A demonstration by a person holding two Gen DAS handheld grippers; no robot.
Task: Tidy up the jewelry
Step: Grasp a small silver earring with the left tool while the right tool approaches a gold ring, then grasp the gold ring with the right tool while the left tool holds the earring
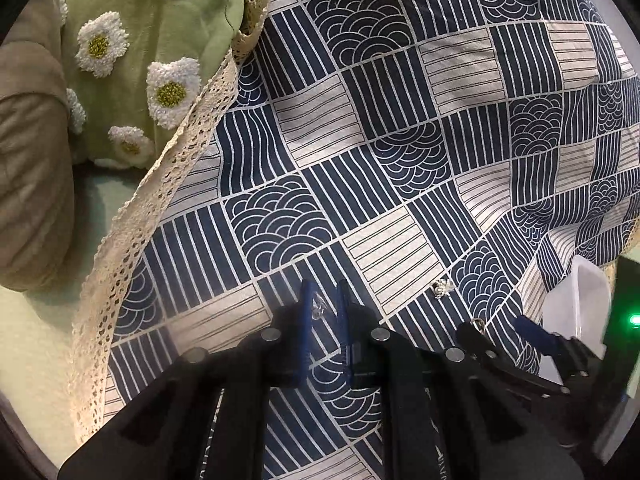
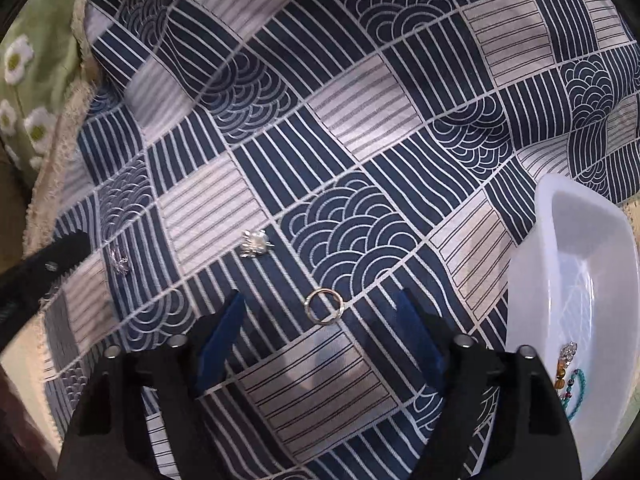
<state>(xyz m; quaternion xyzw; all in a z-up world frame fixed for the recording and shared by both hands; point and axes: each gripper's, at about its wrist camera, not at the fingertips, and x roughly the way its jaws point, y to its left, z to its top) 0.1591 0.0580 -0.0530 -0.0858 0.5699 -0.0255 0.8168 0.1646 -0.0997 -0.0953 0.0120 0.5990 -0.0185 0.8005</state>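
Ring (image 2: 323, 306) lies flat on the cloth (image 2: 360, 100) between wide-apart right gripper (image 2: 320, 320) fingers, near the white tray (image 2: 532, 264) edge. Left gripper (image 1: 325, 308) nearly closed around a small silver piece (image 1: 318, 307). Go low, squeeze slowly, lift gently into tray.

My left gripper (image 1: 325, 304) has a matte black body with 2 narrow blue fingers (image 1: 307, 312). Round silver screw heads sit along the black linkage arms. My right gripper (image 2: 320, 332) matches: black frame, 2 blue finger pads (image 2: 224, 336), 4 silver screw heads across the top of the arms. No cables, sleeves or skin visible.
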